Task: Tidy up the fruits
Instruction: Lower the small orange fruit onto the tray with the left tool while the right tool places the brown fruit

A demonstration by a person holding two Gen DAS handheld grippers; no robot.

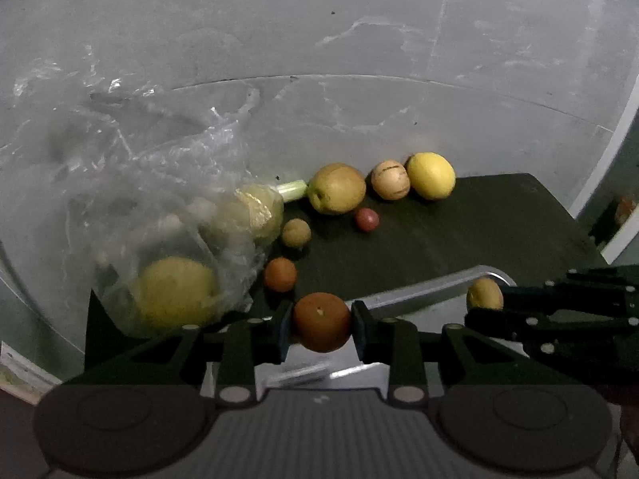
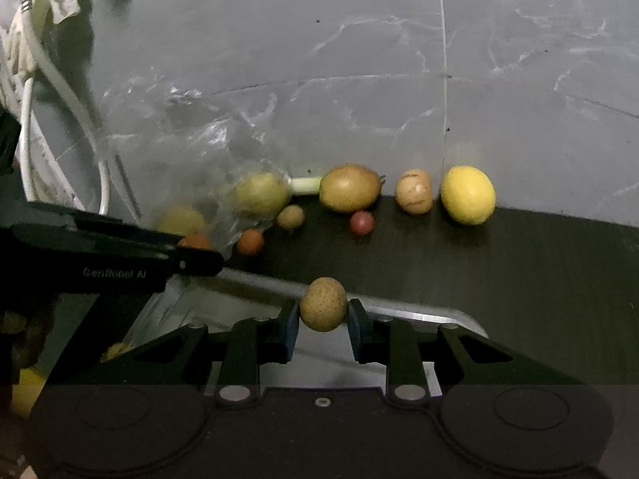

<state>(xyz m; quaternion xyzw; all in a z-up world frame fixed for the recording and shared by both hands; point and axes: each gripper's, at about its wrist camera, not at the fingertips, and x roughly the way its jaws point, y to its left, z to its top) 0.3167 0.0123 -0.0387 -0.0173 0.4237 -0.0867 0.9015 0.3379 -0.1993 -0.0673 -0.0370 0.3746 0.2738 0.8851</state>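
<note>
The left claw (image 1: 321, 321) is closed on a round, smooth orange (image 1: 322, 321), and the right claw (image 2: 323, 310) pinches a small speckled tan fruit (image 2: 323, 309). Both fruits hang just above the near rim of a shiny metal tray (image 1: 431, 293), so each drop lies straight below its own claw. Farther off on the dark desk (image 2: 519, 279), a lemon (image 2: 467, 194), loose round fruits and a crinkled clear plastic bag (image 1: 159, 207) wait; what the bag holds is probably more citrus.
</note>
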